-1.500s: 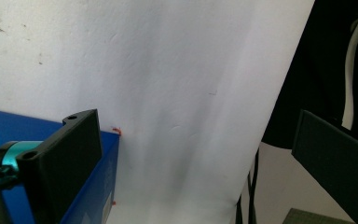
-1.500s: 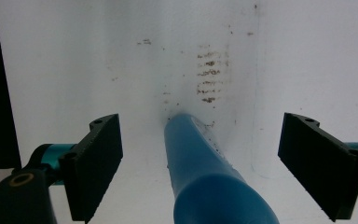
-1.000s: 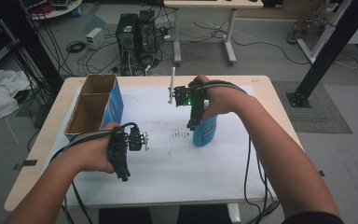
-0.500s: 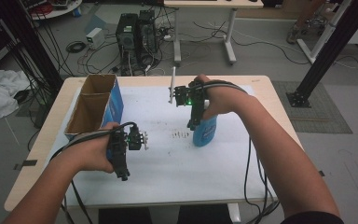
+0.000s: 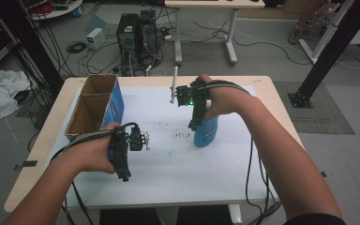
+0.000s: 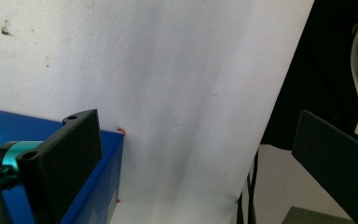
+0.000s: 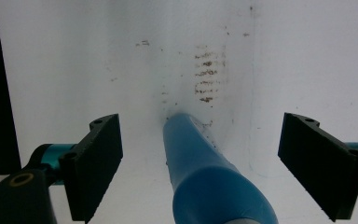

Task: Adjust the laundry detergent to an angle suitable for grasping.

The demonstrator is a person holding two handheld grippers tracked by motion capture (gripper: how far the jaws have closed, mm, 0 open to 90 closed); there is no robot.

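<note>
Item count: one blue bottle (image 5: 206, 132), one open cardboard box (image 5: 95, 105) with blue outer sides, one white sheet (image 5: 183, 159) covering the table (image 5: 267, 96), and two hand-held grippers.

The blue bottle stands upright on the white sheet, right of centre in the high view. Its body is smooth, light blue and unlabelled on the visible side; in the right gripper view it reads as a rounded blue form (image 7: 205, 177) that narrows toward the sheet. A patch of small brown marks (image 5: 183, 135) lies on the sheet just beside the bottle, on its left in the high view.

The right gripper (image 5: 194, 123) points down over the bottle from above. In the right gripper view its two black jaws stand wide apart, one on each side of the bottle, with clear space between each jaw and the blue surface. The jaws grip nothing.

The left gripper (image 5: 124, 176) is held above the near left part of the sheet, just beside the box. In the left gripper view its jaws are spread wide with nothing between them; the blue box side (image 6: 93, 186) lies behind the left jaw.

The box sits at the left edge of the table, well apart from the bottle. An internal divider splits it into two compartments.
</note>
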